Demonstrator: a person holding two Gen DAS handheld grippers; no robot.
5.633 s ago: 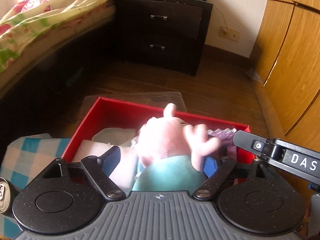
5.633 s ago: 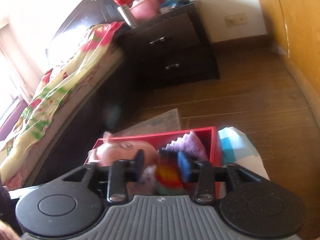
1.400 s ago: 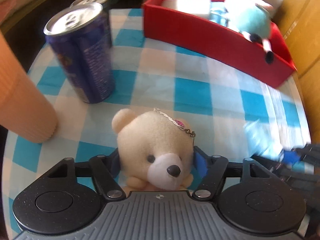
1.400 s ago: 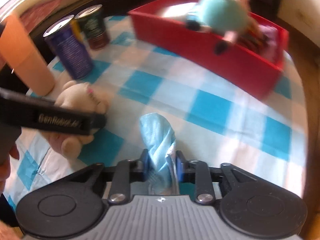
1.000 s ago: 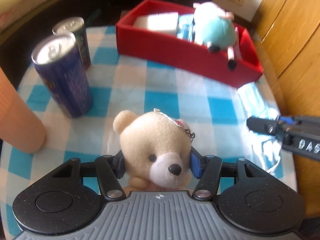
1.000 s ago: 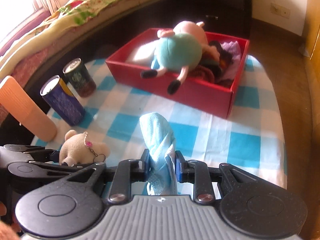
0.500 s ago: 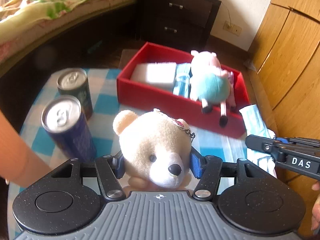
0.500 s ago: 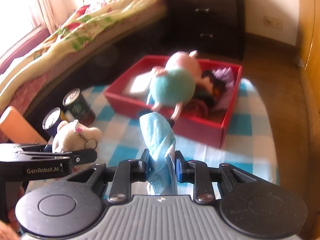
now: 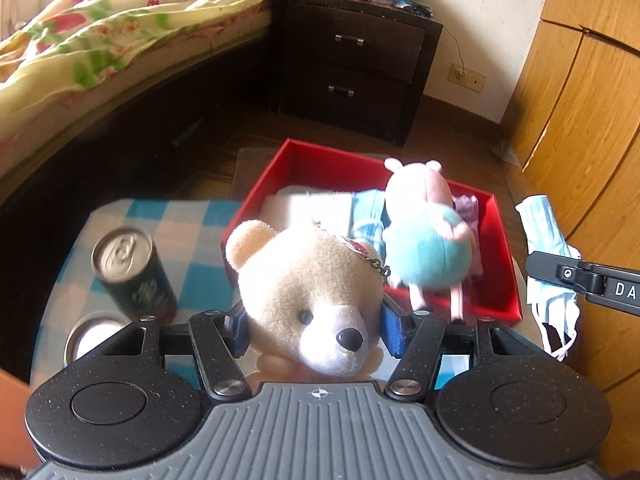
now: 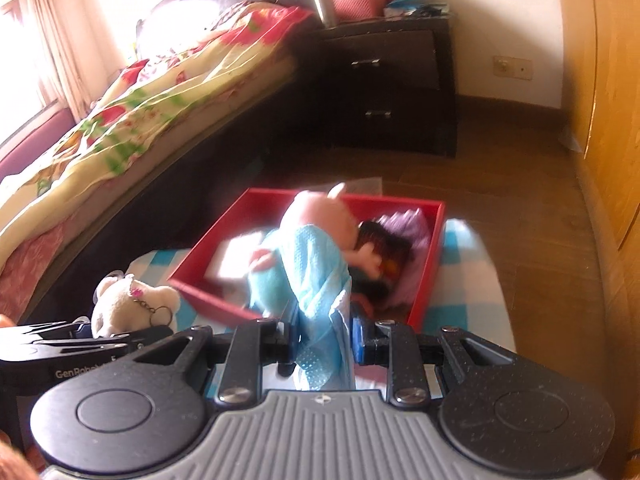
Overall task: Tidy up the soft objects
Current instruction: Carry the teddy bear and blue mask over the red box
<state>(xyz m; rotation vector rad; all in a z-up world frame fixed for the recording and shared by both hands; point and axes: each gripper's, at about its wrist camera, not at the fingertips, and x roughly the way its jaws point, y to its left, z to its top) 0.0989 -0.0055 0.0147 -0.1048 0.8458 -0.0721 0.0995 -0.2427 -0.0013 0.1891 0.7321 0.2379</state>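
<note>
I am carrying the bear [image 9: 308, 300], clamped in the left fingers [image 9: 390, 332], and the blue mask [image 10: 320, 280], pinched in the right fingers [image 10: 358, 340], toward the far red box [image 9: 500, 240]; I should be releasing each over free space beside the pig plush [image 9: 424, 236].

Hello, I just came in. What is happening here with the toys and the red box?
A person is tidying soft things with a handheld gripper in each hand. The left gripper is shut on a beige teddy bear, and the right gripper is shut on a blue face mask. Both are held above the checkered tablecloth, in front of the red box, where a pink pig plush already lies. Two cans stand on the cloth.
</note>
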